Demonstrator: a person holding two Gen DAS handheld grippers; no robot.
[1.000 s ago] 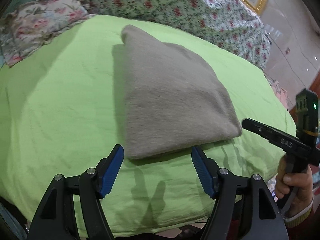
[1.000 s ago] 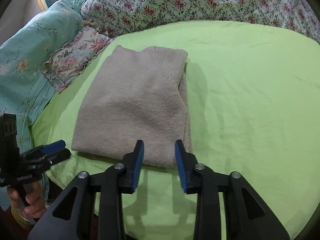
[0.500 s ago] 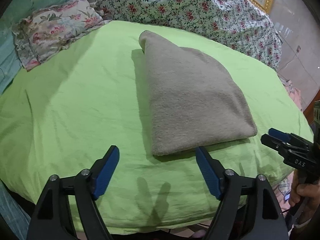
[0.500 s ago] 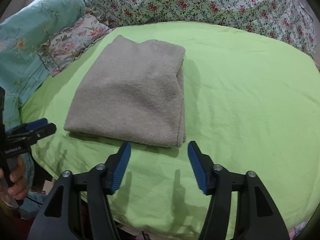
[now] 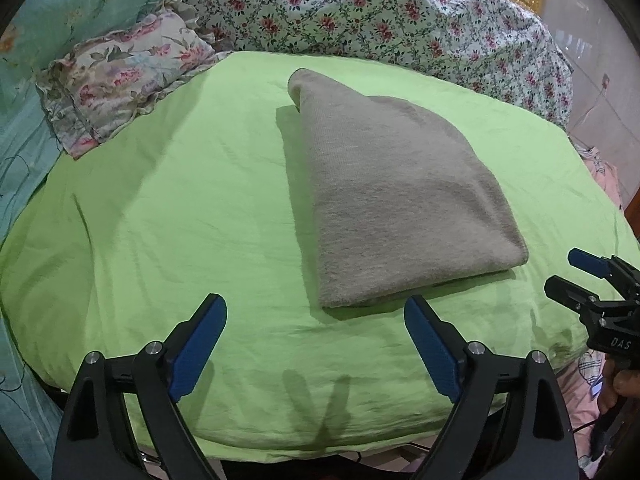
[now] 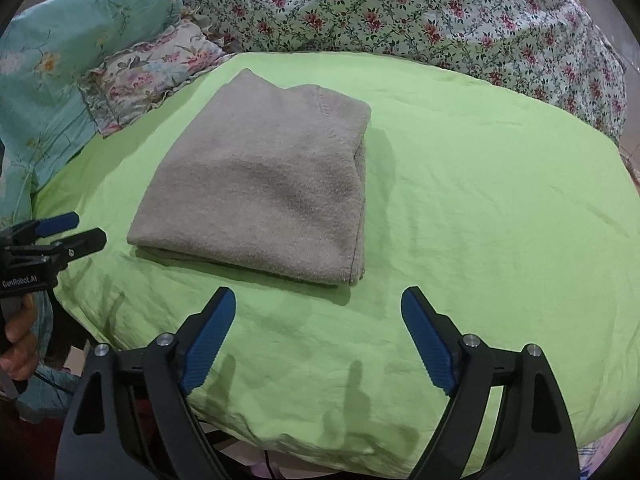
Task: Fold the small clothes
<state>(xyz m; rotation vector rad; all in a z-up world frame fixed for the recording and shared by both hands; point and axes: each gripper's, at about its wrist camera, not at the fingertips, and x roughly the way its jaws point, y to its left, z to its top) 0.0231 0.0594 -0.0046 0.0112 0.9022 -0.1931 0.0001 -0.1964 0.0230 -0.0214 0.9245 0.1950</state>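
A grey-beige knitted garment (image 5: pixel 392 200) lies folded into a compact rectangle on a lime green sheet (image 5: pixel 180 208); it also shows in the right wrist view (image 6: pixel 264 192). My left gripper (image 5: pixel 316 320) is open and empty, hovering just short of the garment's near edge. My right gripper (image 6: pixel 318 312) is open and empty, hovering just short of the garment's near right corner. The right gripper also shows at the right edge of the left wrist view (image 5: pixel 576 276), and the left gripper at the left edge of the right wrist view (image 6: pixel 80 228).
A floral quilt (image 5: pixel 380 12) is heaped behind the green sheet (image 6: pixel 500 200). A small floral pillow (image 5: pixel 120 80) and a teal floral pillow (image 6: pixel 60 60) lie at the back left. The sheet's front edge drops off just under both grippers.
Both grippers have pulled back from the garment's near edge and risen. The right gripper's jaws have opened wide. The garment lies still.
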